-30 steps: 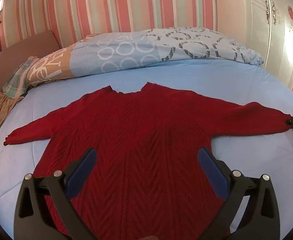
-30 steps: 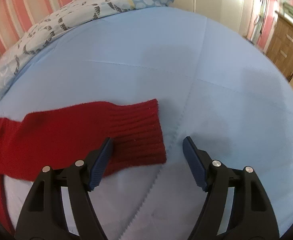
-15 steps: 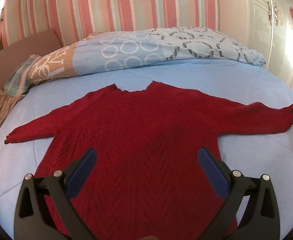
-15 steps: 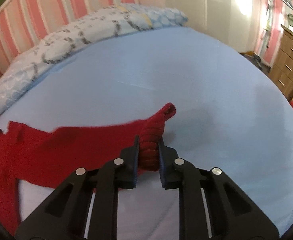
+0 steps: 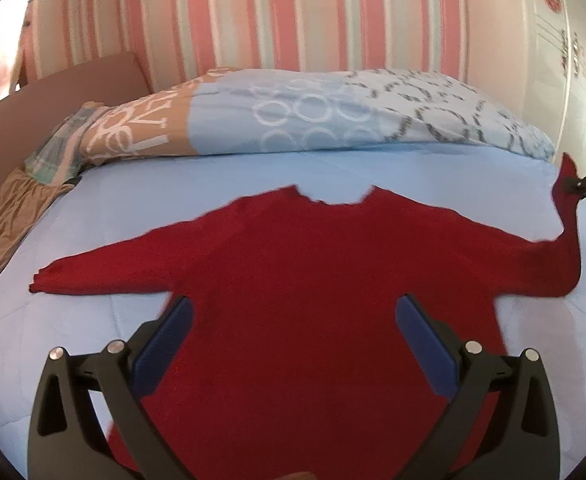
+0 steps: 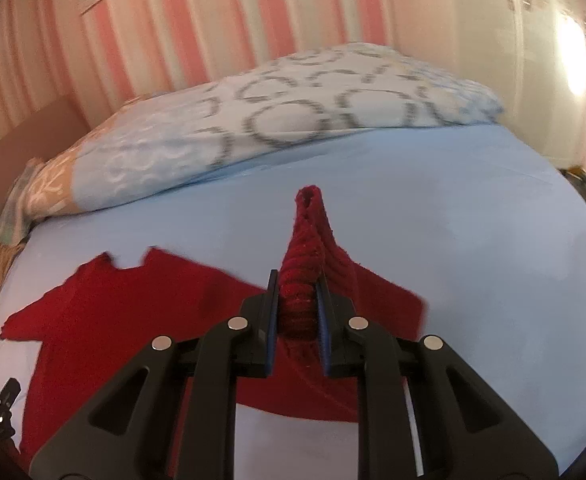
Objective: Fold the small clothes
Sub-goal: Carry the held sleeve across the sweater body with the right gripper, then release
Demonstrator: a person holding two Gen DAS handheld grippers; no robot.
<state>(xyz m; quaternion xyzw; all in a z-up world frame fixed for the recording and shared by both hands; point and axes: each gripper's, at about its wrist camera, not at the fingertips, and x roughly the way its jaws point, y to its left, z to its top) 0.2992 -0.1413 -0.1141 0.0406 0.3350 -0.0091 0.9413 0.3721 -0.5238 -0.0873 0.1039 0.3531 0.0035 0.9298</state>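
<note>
A red knit sweater lies spread flat on a light blue bed, neck toward the pillows. My left gripper is open and empty, hovering above the sweater's lower body. My right gripper is shut on the ribbed cuff of the sweater's right sleeve and holds it lifted off the bed. In the left wrist view the raised sleeve bends upward to the right gripper at the far right edge. The sweater's body also shows in the right wrist view. The left sleeve lies flat.
A patterned blue and tan duvet lies bunched along the head of the bed under a pink striped wall. A brown cloth hangs at the bed's left side. A white wardrobe stands at the right.
My right gripper closed on the sleeve cuff, then lifted it off the bed and swung left toward the sweater's body. My left gripper stayed open and pulled back slightly.
</note>
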